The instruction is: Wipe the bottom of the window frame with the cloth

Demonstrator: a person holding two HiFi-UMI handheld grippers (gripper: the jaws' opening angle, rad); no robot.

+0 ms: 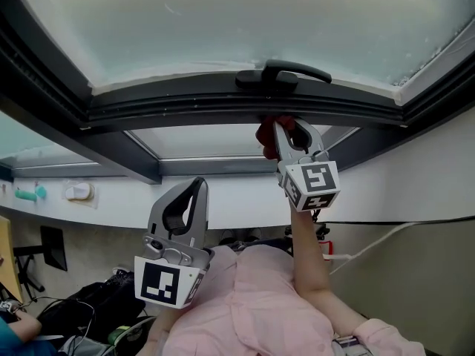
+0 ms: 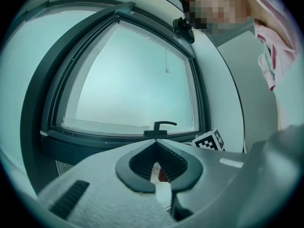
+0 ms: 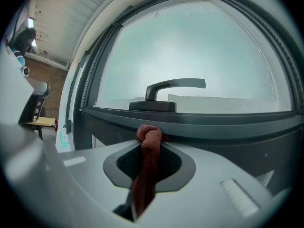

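Red cloth (image 3: 149, 136) is pinched in the right gripper (image 3: 150, 148), its knot touching the window frame's bottom rail (image 3: 223, 127) just ahead of the jaws, below the handle (image 3: 167, 91). Best press firmly and sweep sideways. The left gripper (image 1: 197, 188) hangs back, closed and empty.

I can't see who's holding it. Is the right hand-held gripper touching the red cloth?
Touching. The right gripper view shows the right hand-held gripper with its jaws closed on the red cloth.
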